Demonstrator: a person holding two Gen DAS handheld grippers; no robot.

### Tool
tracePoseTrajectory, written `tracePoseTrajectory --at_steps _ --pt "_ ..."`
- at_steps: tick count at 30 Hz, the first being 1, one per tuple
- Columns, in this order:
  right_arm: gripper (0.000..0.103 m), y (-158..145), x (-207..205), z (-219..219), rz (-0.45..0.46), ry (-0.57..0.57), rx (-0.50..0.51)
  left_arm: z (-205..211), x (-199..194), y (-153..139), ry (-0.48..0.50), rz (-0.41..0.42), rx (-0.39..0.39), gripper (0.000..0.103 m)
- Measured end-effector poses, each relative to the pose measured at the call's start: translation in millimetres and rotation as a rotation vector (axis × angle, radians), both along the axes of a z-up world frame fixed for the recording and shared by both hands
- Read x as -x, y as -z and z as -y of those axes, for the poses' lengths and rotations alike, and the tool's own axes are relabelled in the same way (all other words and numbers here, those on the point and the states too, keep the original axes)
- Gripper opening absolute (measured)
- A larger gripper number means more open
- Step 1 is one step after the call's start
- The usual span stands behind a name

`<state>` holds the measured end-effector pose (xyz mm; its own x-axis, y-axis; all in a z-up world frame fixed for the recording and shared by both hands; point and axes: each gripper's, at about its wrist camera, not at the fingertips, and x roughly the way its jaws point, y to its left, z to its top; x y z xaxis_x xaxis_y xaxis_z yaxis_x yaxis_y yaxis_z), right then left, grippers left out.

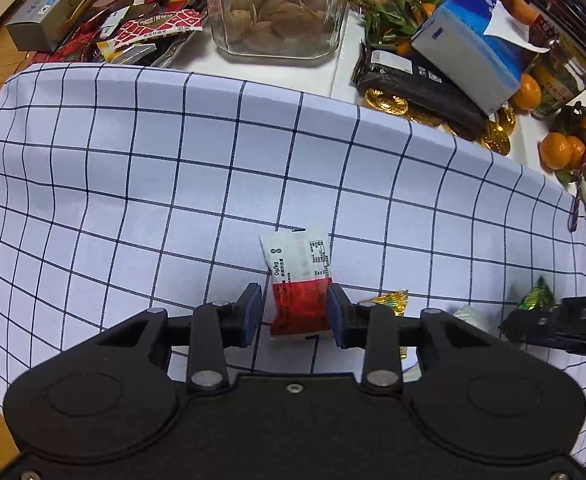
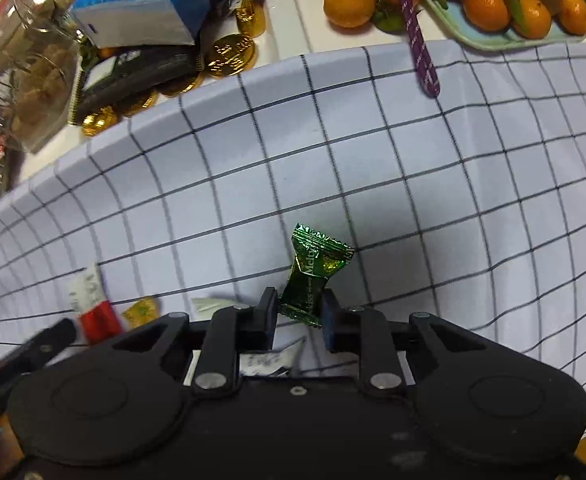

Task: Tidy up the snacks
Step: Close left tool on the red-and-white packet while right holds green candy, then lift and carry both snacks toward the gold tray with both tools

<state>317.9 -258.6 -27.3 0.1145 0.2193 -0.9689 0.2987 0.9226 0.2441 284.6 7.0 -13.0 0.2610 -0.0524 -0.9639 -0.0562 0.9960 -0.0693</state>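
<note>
Left claw [image 1: 295, 314] is closed on a red-and-white snack packet [image 1: 299, 276], its blue pads pressed against the packet's red lower half while the white printed half sticks out past the tips, over the near middle of a white checked cloth [image 1: 173, 168]. Just right of that claw a small gold-wrapped candy [image 1: 393, 300] lies on the cloth.

Right claw [image 2: 297, 312] pinches a green foil candy [image 2: 313, 270] by its lower end; the twisted top flares upward and slightly right, above the cloth [image 2: 413, 200]. A white wrapper [image 2: 269, 360] shows on the cloth beneath this claw. To its left, the same gold candy [image 2: 141, 311] and the red-and-white packet [image 2: 91, 308] appear beside the other claw's black body.

Beyond the cloth's far edge the white counter [image 1: 345, 64] is crowded: a glass jar of brown round snacks [image 1: 279, 8], a heap of red and yellow wrapped snacks [image 1: 141, 24] to the far left, a dark packet [image 1: 421, 84] resting over gold foil coins [image 1: 385, 100], a blue-and-white tissue pack [image 1: 473, 44] on top of it, and mandarins [image 1: 565, 152] at far right. A purple cord [image 2: 419, 36] hangs over the cloth's far edge.
</note>
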Motion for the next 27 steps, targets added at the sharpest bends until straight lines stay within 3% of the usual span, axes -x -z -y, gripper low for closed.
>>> tracePoseTrajectory --at_steps 13,16,27 --pt "0.024 -44.2 17.6 10.1 0.082 0.071 -0.061 15.1 -4.1 19.2 0.002 -0.01 -0.036 0.045" --pt "0.024 -48.5 19.5 12.3 0.088 0.077 -0.07 19.7 -6.7 23.9 0.001 -0.011 -0.072 0.045" --pt "0.024 -54.7 32.0 15.0 0.077 0.077 -0.086 21.3 -10.7 32.6 -0.015 -0.02 -0.084 0.05"
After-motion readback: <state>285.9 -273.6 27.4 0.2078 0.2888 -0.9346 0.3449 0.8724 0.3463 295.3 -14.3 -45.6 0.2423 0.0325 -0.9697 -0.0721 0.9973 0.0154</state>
